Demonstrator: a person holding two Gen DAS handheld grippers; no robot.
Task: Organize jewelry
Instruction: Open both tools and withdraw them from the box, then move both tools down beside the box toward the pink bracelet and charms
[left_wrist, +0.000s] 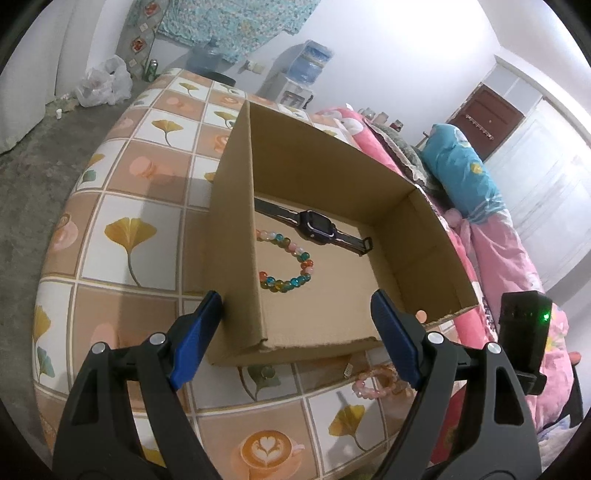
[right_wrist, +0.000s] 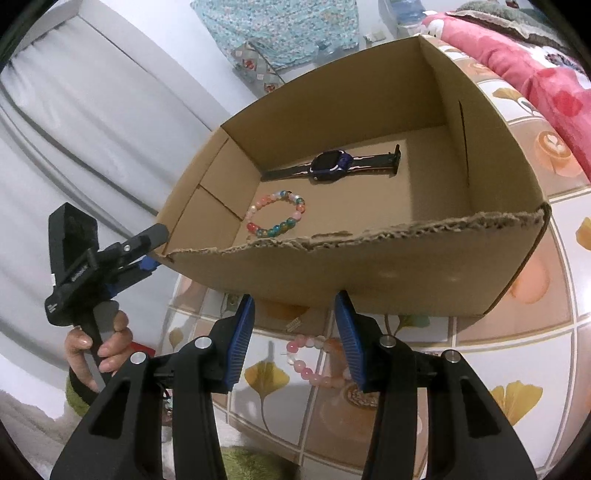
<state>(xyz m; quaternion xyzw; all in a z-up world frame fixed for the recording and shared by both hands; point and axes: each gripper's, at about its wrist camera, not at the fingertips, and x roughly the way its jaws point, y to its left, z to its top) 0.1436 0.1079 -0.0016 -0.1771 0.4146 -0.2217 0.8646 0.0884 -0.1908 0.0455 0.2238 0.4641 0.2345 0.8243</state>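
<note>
Right wrist | pink bracelet (right_wrist: 314, 360) on table between right tongs (right_wrist: 295, 332), apart | left tongs (left_wrist: 295, 332) apart, astride box wall (left_wrist: 236, 236)

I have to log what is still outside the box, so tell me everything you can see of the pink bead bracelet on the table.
The pink bead bracelet is a loop of round, glossy beads in pale and deeper pink, glass or stone by the look. It lies flat on the patterned tablecloth just outside the cardboard box, near its torn front edge. The right tool hangs open above it, its blue pads either side, one hiding part of the loop; contact is unclear.
</note>
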